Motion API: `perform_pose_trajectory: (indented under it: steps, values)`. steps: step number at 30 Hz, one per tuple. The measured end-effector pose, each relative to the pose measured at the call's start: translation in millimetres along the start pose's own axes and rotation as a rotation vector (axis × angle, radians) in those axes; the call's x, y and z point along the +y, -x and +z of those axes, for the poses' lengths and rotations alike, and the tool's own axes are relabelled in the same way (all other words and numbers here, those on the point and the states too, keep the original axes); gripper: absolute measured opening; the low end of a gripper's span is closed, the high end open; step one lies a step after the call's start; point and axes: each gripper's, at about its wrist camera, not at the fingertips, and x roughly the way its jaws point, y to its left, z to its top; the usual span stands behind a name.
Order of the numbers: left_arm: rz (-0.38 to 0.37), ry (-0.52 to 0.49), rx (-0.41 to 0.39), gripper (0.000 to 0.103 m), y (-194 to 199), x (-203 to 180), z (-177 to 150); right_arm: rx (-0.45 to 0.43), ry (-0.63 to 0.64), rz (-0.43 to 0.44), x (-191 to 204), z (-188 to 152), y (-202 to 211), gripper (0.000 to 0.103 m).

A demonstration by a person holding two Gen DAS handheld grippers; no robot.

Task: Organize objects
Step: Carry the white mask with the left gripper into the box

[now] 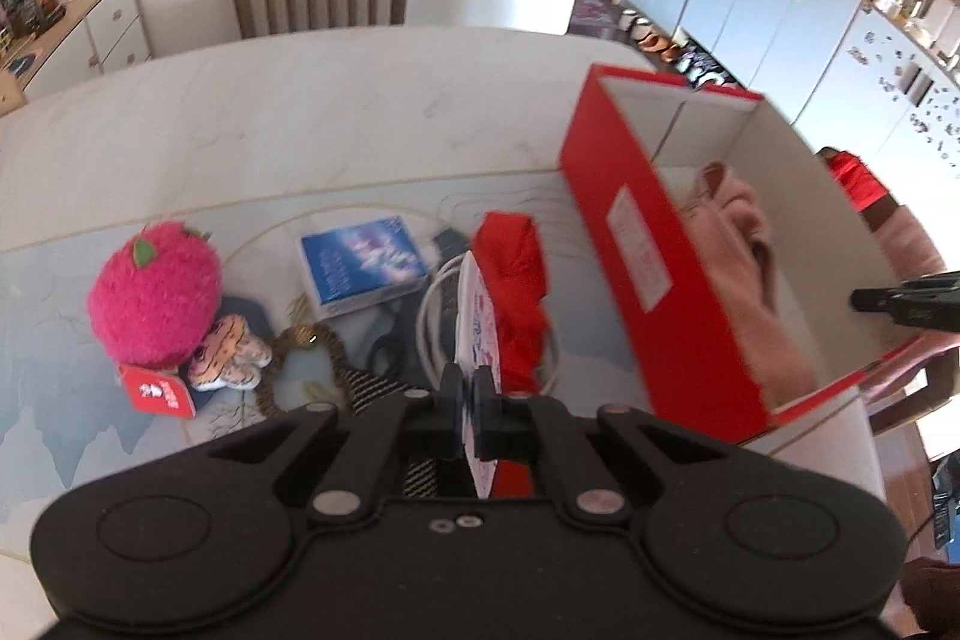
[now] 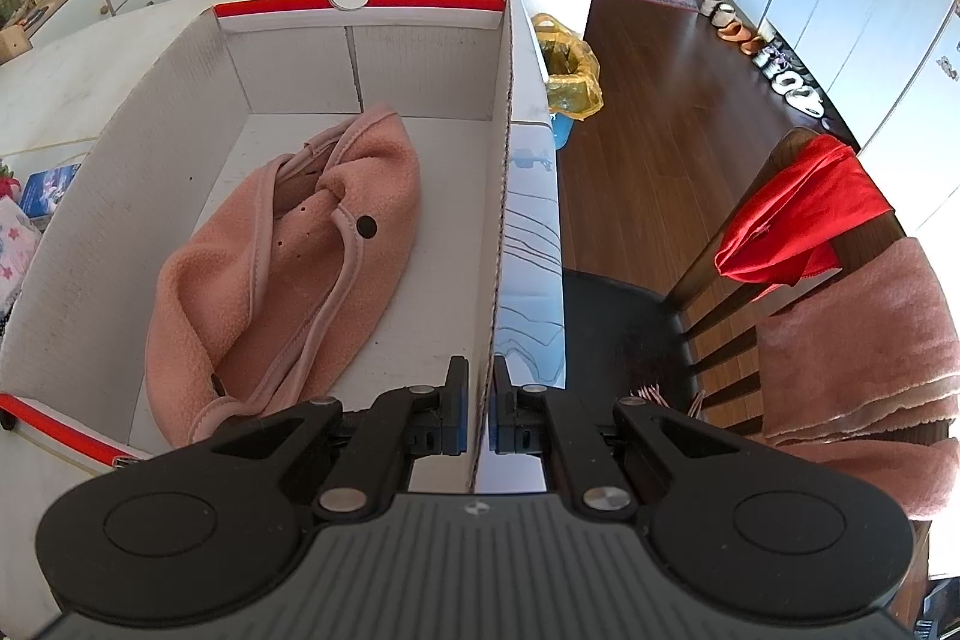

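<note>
Left gripper [image 1: 471, 385]: clamped on a thin white patterned card [image 1: 477, 316], held on edge above the clutter. Right gripper [image 2: 478, 394]: pinching the right wall of the red box [image 2: 503, 196] at the table's [image 1: 288, 124] right edge. Pink cloth [image 2: 288, 268]: inside box. Plush [image 1: 153, 295], blue booklet [image 1: 360, 262], red cloth [image 1: 516, 280]: table's near side.

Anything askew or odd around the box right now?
Yes. The red box sits tilted, with the right gripper clamped on its side wall. The pink garment lies crumpled inside. The left gripper pinches a thin patterned white cloth edge-on.
</note>
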Motion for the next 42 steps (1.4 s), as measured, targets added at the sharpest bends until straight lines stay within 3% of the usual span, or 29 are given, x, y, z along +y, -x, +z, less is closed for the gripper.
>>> perform_pose_trajectory:
  steps: [12, 20, 33, 42]
  values:
    - [-0.119, -0.055, -0.108, 0.001, 36, -53, 37, -0.003, 0.008, 0.003, 0, 0, -1, 0.005]
    - [-0.162, -0.15, -0.118, 0.002, 19, -111, 50, -0.002, 0.011, 0.008, -1, -1, -1, 0.005]
    - [-0.207, -0.258, -0.035, 0.002, -36, -172, 42, 0.0, 0.012, 0.018, -3, -1, -1, 0.005]
    - [-0.192, -0.292, 0.037, 0.002, -71, -195, 34, 0.005, 0.013, 0.03, -5, -1, -1, 0.005]
